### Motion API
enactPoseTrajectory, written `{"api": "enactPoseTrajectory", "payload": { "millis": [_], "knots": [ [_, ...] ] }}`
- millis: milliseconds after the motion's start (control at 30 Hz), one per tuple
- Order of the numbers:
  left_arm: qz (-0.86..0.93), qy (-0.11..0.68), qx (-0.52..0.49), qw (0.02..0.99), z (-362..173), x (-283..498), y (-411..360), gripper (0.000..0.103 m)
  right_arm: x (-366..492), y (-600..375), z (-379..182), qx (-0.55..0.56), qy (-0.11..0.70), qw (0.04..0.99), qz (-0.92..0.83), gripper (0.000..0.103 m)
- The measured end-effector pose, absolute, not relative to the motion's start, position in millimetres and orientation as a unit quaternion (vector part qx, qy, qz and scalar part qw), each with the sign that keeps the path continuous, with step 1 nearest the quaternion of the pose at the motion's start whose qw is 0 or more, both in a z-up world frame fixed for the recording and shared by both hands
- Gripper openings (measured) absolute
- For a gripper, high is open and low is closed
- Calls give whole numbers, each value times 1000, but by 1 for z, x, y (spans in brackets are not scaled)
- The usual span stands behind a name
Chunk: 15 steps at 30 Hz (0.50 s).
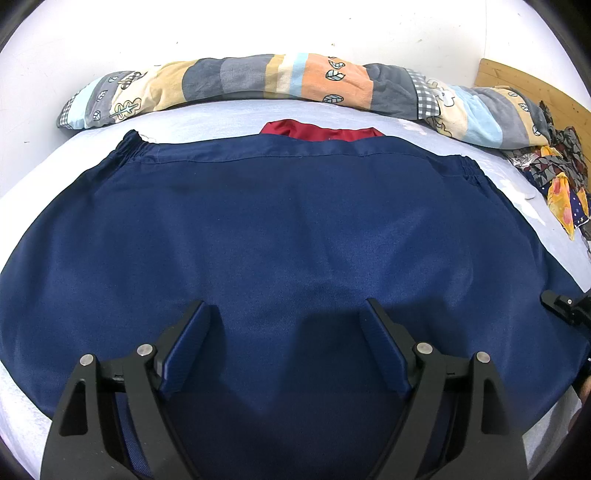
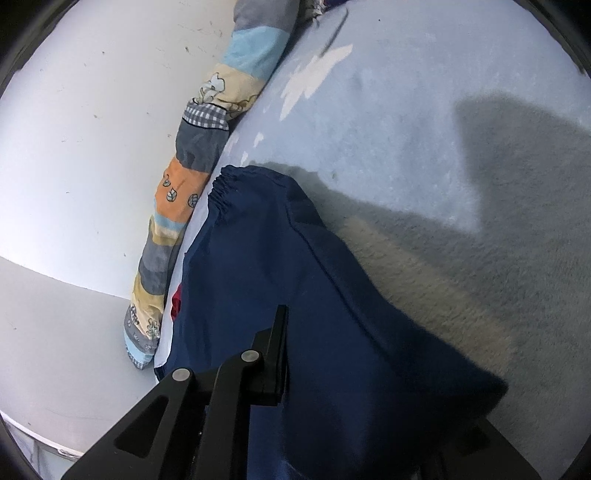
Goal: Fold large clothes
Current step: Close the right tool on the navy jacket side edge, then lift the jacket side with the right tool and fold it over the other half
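Across the middle of the bed (image 1: 229, 118), the navy garment (image 1: 280, 229) lies spread, its right edge pinched in the right hand-held gripper (image 2: 286, 354) for folding, while the left hand-held gripper (image 1: 284, 350) hovers wide, holding nothing.

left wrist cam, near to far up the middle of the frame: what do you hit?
left gripper, jaws open → navy garment with its elastic waistband at the far edge → red cloth peeking from behind it → light blue bedsheet → rolled patchwork quilt → white wall.
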State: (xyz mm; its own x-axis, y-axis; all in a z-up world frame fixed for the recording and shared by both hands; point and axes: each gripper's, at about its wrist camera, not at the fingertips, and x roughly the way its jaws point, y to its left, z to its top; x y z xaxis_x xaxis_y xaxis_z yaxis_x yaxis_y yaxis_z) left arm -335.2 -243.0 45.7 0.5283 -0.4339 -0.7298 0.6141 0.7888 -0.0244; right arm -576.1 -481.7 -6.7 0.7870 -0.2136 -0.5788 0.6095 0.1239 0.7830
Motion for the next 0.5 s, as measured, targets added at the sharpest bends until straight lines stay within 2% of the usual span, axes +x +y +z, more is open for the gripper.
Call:
{"api": "enactPoseTrajectory", "payload": {
  "millis": [200,500],
  "knots": [
    [-301,379,120,867,45,-334,-243,84,-573,-478,8,565,161,757,-287,11],
    [-299,378,119,868,45,-335,-244,85,-570,-470,37,561,126,776,-257,11]
  ]
}}
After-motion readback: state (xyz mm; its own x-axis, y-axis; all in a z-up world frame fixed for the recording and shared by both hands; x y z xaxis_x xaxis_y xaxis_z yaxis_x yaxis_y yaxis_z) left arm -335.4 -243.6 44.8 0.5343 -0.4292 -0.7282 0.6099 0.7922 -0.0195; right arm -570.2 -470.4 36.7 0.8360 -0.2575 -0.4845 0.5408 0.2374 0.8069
